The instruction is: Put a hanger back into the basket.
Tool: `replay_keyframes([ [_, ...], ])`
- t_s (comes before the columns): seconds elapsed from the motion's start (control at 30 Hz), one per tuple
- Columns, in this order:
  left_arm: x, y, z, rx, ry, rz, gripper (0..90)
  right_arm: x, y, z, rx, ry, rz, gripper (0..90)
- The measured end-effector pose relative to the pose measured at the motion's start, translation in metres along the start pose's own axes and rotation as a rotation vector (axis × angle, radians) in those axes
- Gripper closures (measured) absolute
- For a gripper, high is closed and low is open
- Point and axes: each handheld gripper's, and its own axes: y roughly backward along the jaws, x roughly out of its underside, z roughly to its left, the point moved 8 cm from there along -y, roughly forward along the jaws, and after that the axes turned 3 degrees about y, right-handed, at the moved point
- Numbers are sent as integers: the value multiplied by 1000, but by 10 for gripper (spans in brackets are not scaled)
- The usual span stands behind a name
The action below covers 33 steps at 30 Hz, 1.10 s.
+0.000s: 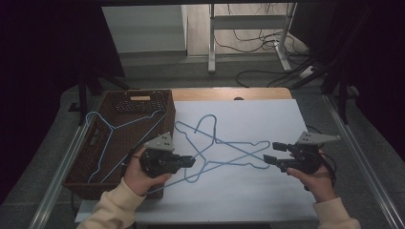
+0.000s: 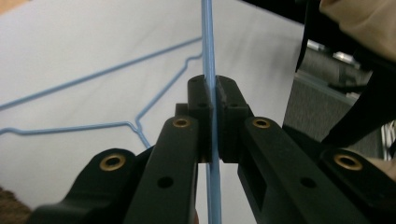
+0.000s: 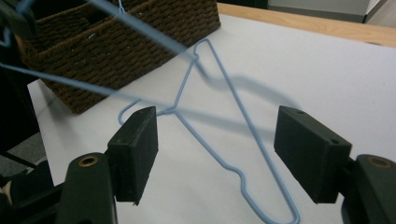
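Note:
My left gripper is shut on a thin blue wire hanger; the wire runs straight up between its closed jaws. A second blue hanger lies flat on the white table, crossing the first. My right gripper is open at the right end of the hangers, its jaws wide apart above the flat hanger and holding nothing. The held hanger passes blurred across the upper left of the right gripper view.
A brown woven basket stands at the table's left edge with a third blue hanger lying across it. Beyond the table are a wooden strip, desk legs and cables on the floor.

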Motion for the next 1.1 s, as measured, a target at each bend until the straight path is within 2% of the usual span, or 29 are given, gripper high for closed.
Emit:
replay_keyframes([
  [0.07,0,10,5,-19,13,-23,862,3,-1,-1,4,-9,8,312],
  [0.23,1,34,17,-53,46,-82,862,6,-4,-2,24,4,19,319],
  [0.4,5,50,28,-74,75,-105,861,10,-9,0,22,15,43,314],
  [0.57,10,65,38,-74,111,-130,862,14,-14,1,14,17,70,300],
  [0.77,15,83,49,-110,138,-167,861,17,-18,1,20,19,92,288],
  [1.1,28,102,71,-151,189,-185,862,21,-20,0,26,22,115,284],
])
